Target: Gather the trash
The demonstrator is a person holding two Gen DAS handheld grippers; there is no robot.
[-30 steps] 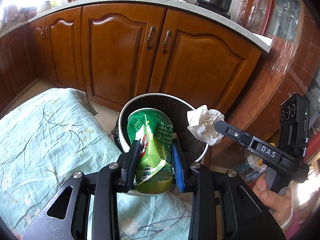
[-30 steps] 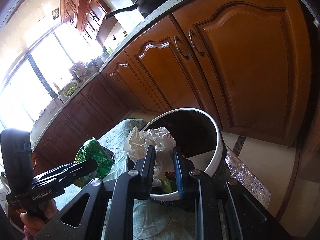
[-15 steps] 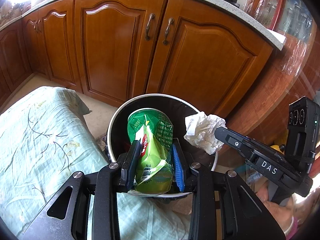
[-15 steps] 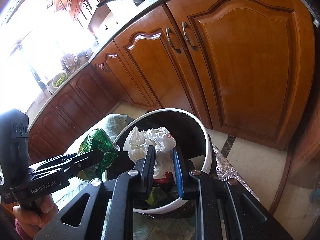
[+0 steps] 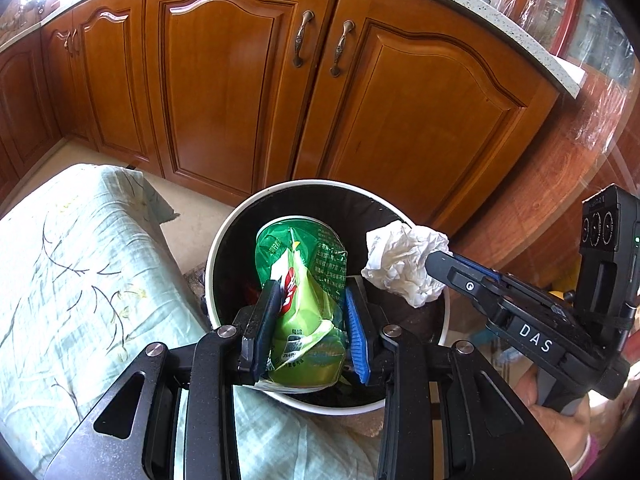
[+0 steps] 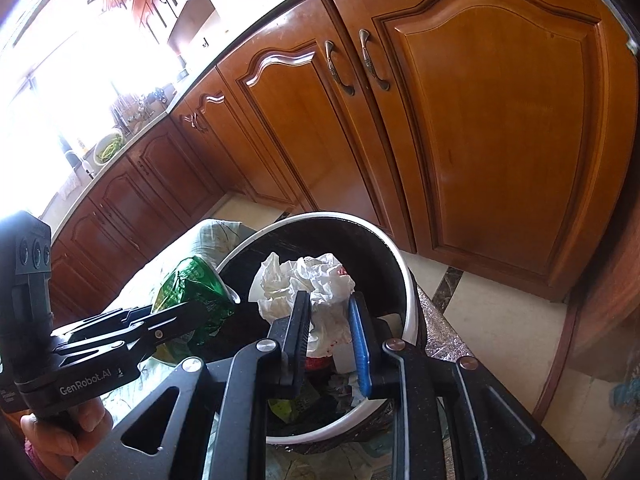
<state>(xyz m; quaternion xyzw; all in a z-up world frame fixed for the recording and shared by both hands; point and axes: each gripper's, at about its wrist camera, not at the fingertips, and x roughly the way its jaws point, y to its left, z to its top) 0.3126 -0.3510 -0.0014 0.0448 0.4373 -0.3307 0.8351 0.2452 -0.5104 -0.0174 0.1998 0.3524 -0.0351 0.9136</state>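
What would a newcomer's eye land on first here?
The green bag, clamped in the left gripper right over the open bin. Next, the crumpled white tissue between the right gripper's fingers, also above the bin, whose jaws have just been opening. Wooden cabinets fill the background.

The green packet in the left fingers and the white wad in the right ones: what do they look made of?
The green packet looks like thin glossy plastic film: it shines, bears print and buckles between the pads. The white wad looks like matte tissue or paper napkin, judging by its fine soft creases; which one I cannot tell. Both hang over the bin, whose white rim looks like smooth plastic with a black liner.
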